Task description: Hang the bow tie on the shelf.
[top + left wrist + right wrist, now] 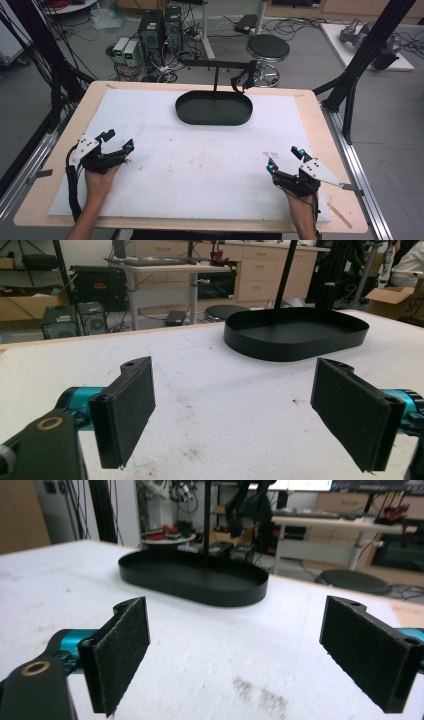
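Note:
A black oval tray [213, 108] with an upright post and crossbar stands at the far middle of the white mat; something dark hangs from the bar's right end [243, 80]. My left gripper [118, 140] rests at the near left of the mat, held in a hand, jaws wide apart with nothing between them. At the near right, my right gripper [284, 159] is open and empty too. The tray [295, 332] lies ahead and right of the left gripper [235, 410]. From the right gripper [235, 655] the tray [195, 580] sits ahead, slightly left.
The white mat [200, 155] covers a wooden tabletop [320, 130] and shows faint smudges. Black frame posts [365, 55] stand at both sides. A round stool [268, 50], computer boxes [159, 30] and cables sit on the floor beyond the far edge.

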Motion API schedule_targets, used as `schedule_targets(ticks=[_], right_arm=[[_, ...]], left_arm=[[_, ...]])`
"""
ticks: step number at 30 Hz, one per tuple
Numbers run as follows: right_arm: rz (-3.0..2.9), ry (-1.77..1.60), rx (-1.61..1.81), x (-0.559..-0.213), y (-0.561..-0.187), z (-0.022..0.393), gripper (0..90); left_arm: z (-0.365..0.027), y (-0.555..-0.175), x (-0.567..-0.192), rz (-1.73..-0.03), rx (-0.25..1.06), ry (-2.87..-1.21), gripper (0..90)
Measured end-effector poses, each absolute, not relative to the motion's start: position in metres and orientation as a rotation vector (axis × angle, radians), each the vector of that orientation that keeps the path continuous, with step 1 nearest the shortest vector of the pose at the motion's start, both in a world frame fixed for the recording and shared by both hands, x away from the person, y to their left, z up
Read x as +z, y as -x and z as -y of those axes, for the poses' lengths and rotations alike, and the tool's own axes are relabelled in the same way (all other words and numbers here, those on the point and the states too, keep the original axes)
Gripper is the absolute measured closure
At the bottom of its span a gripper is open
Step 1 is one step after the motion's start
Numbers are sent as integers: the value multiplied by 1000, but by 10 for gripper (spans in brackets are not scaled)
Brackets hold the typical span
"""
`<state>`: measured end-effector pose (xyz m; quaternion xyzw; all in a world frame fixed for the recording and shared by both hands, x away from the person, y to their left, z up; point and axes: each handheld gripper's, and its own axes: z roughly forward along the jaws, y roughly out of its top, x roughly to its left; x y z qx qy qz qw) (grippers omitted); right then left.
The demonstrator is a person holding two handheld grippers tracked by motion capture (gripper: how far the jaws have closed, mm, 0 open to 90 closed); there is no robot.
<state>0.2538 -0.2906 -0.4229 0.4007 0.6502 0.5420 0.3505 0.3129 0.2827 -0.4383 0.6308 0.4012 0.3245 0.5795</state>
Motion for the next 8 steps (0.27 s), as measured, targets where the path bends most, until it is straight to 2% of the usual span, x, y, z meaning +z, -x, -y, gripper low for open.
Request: schedule_targets(ticks=[8], right_arm=[[-1724,-1068,1388,-434,-256,287,119]], left_arm=[[-282,-313,-438,-937,757,-1473,181]])
